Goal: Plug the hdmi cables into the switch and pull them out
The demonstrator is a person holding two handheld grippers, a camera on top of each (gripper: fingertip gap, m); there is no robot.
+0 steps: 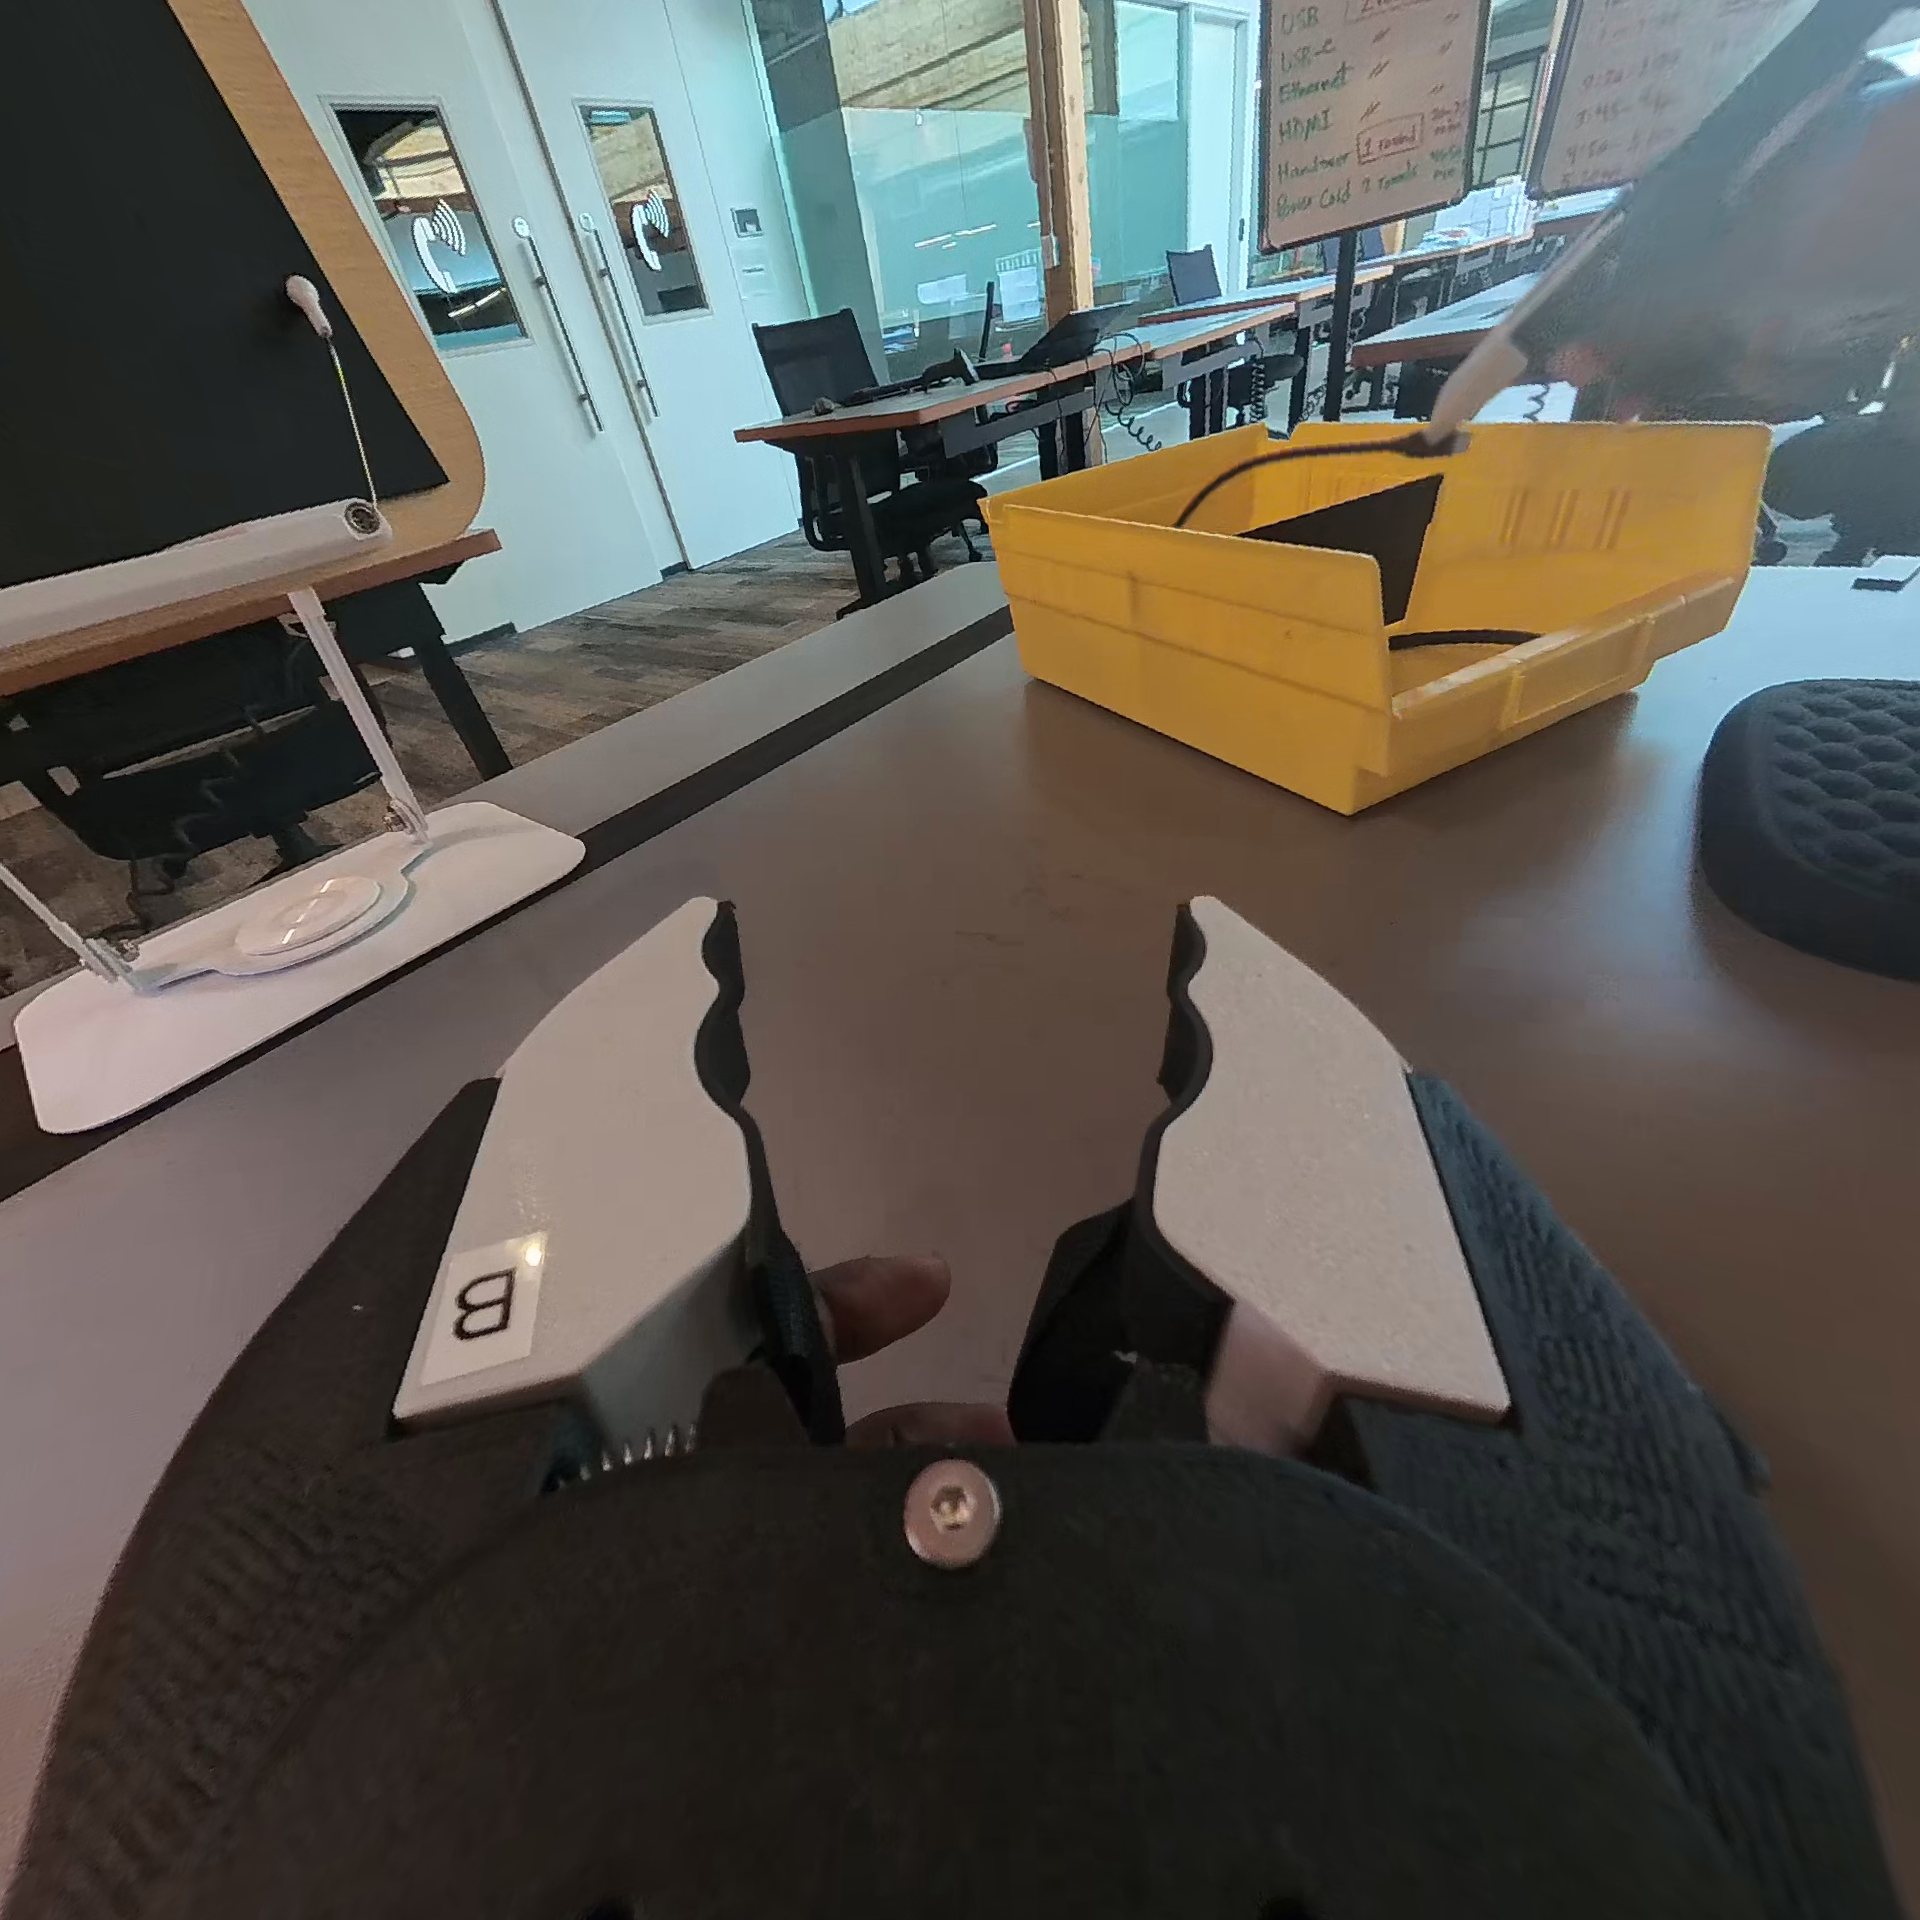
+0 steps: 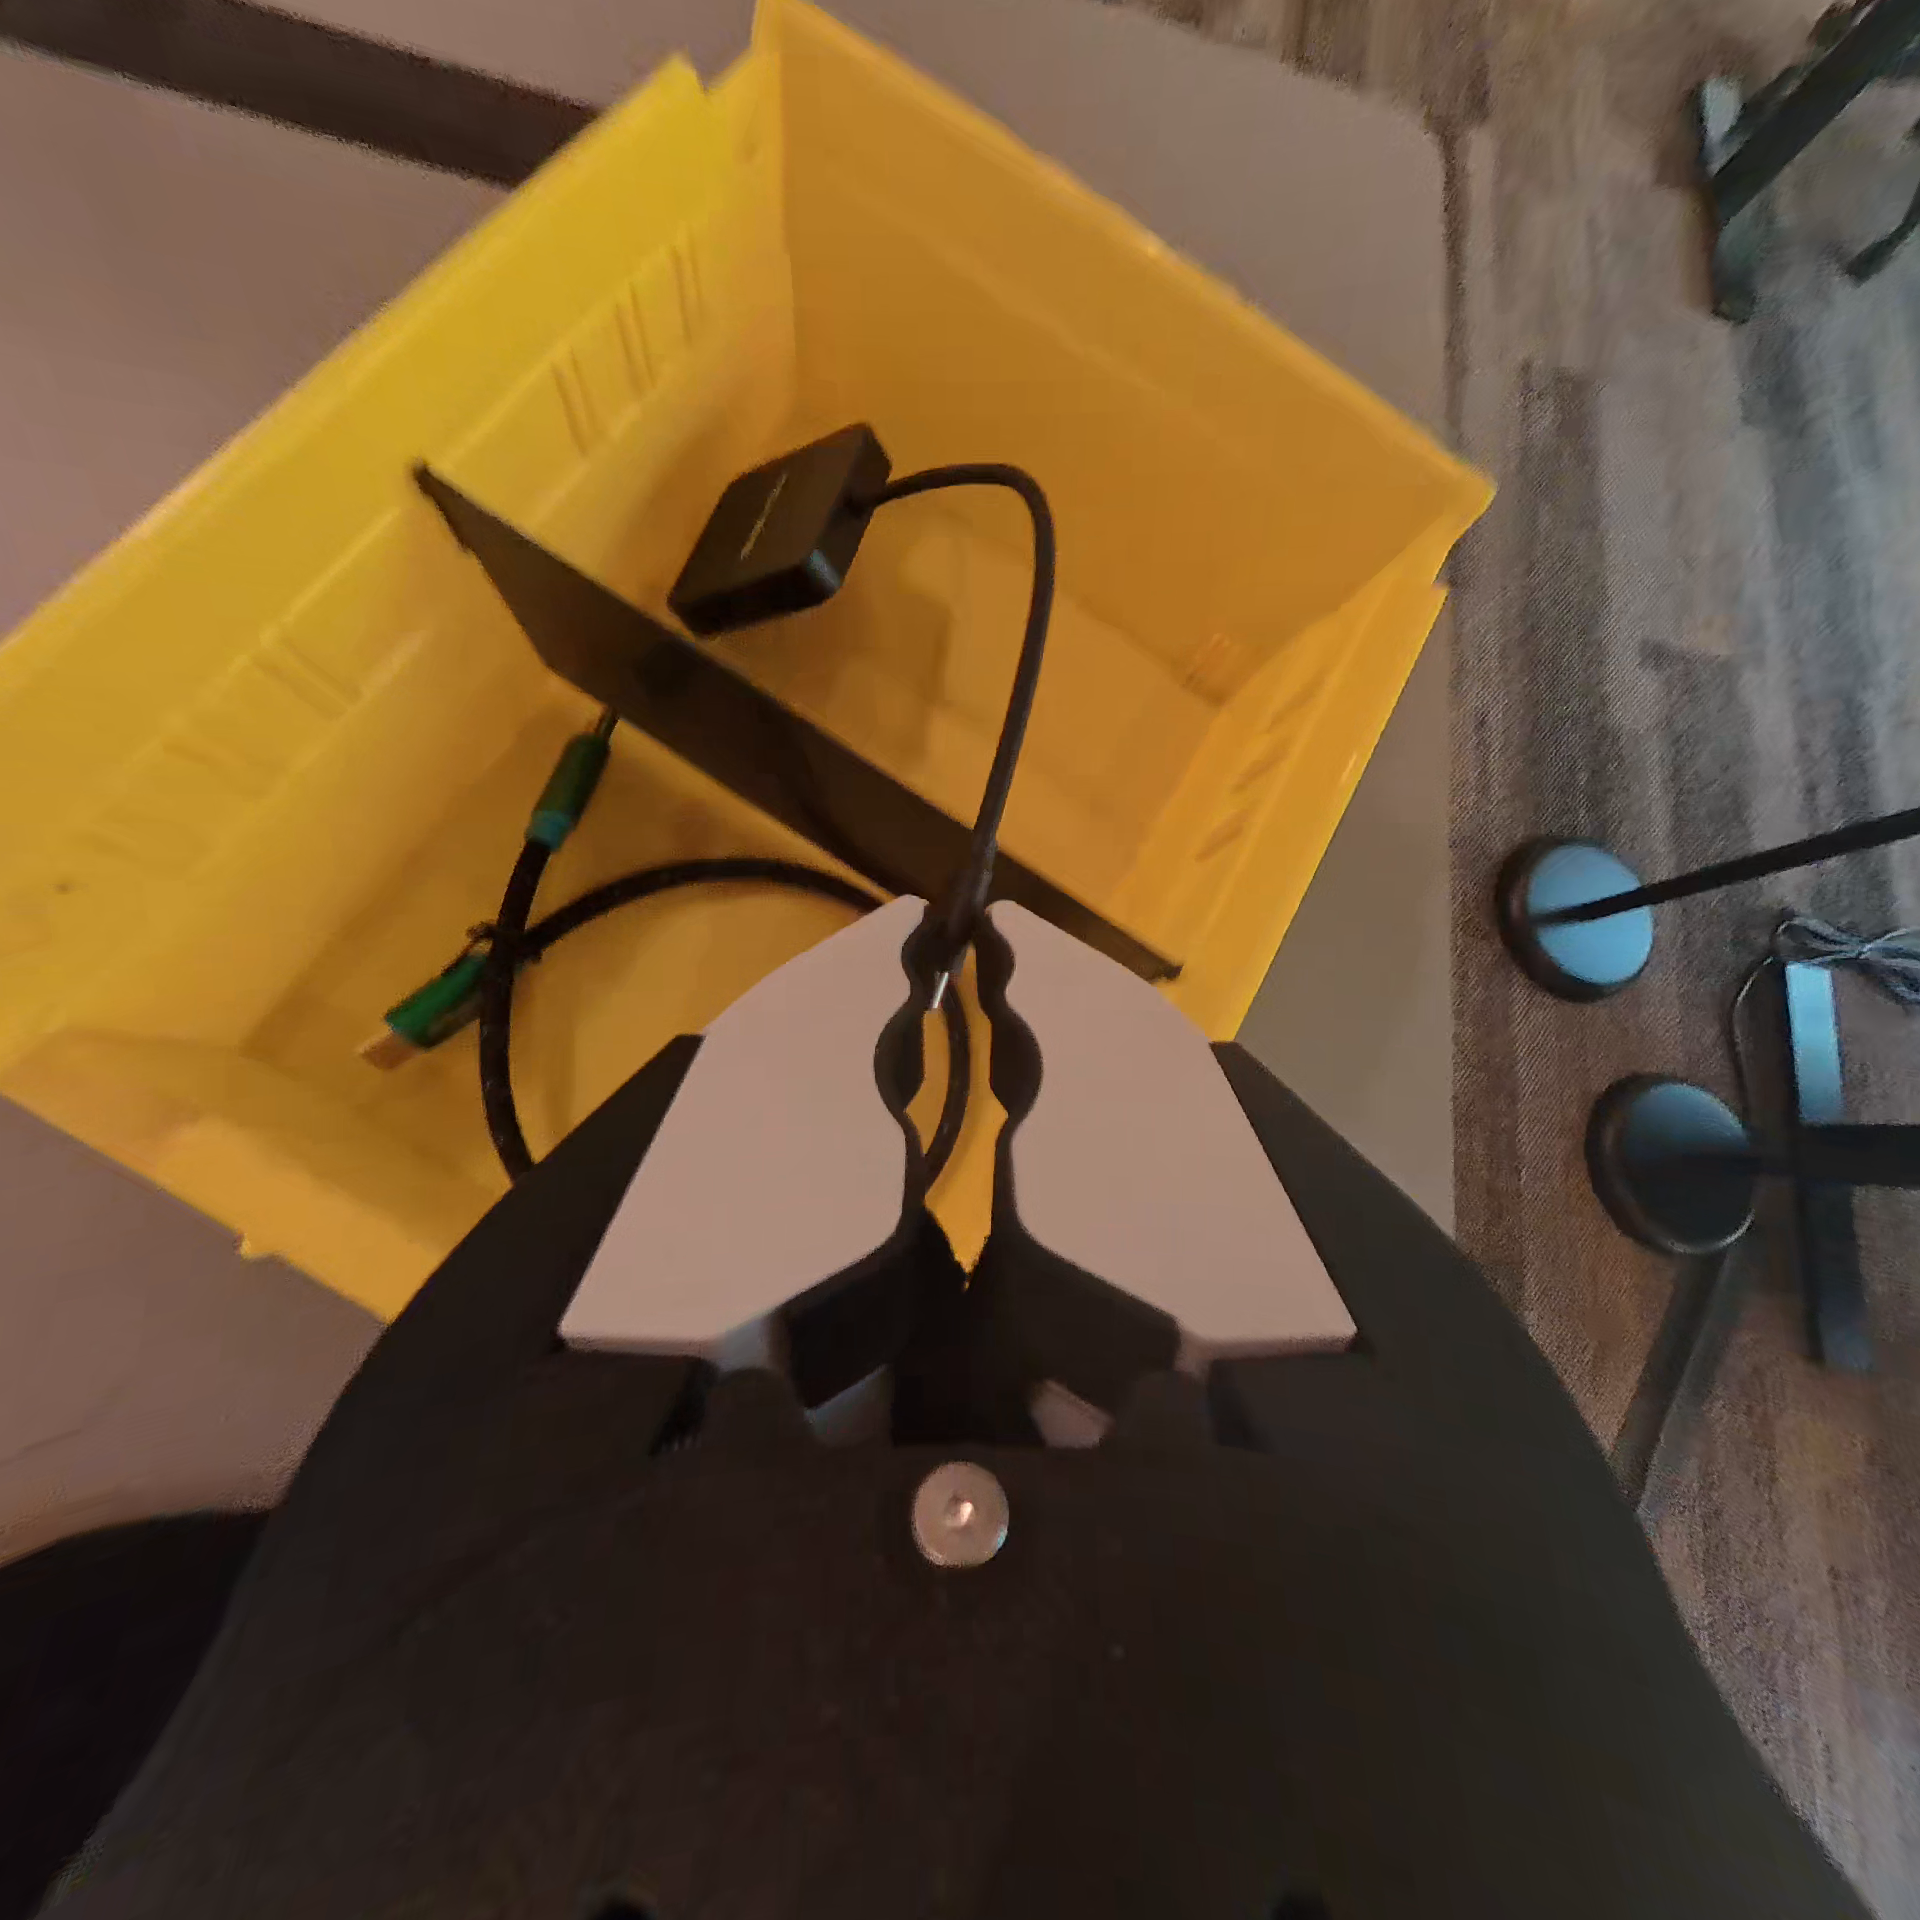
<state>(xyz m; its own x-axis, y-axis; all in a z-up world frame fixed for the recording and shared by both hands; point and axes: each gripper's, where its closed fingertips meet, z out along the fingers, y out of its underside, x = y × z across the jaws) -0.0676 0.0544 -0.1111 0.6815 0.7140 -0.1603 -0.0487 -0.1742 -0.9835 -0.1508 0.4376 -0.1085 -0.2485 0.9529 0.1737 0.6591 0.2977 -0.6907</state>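
Office desks and glass-fronted rooms sit behind the brown table [image 1: 935, 831] you are working at.

Your right gripper [image 2: 956, 920] has its jaws pressed together on the plug end of the switch's short black lead [image 2: 1023, 665], right at the fingertips, with a bit of metal connector showing between them. That lead arcs up and back to the switch [image 2: 779, 530], a small black box that looks to be hanging or just resting in the far compartment of the yellow bin [image 2: 1091, 343], beyond the black divider [image 2: 790, 738]. Since you are holding it by its tail alone, lift slowly and straight so the box does not swing or catch the divider, and set it down on bare table before you go for anything else. The grip is at the very tips, so I'd judge it could slip if you jerk.

Your left gripper [image 1: 956, 925] waits low over the table with its jaws spread wide and nothing between them; keep it ready to steady the switch body.

Only the right wrist view shows the hdmi cable [image 2: 499, 997], coiled with green-collared plugs in the near compartment, and the switch itself. Only the left wrist view shows the bin from the side, with the right gripper's finger [image 1: 1486, 374] lifting the lead above its rim, plus a white stand base [image 1: 312, 935] and a dark padded cushion [image 1: 1829, 821] flanking your workspace.
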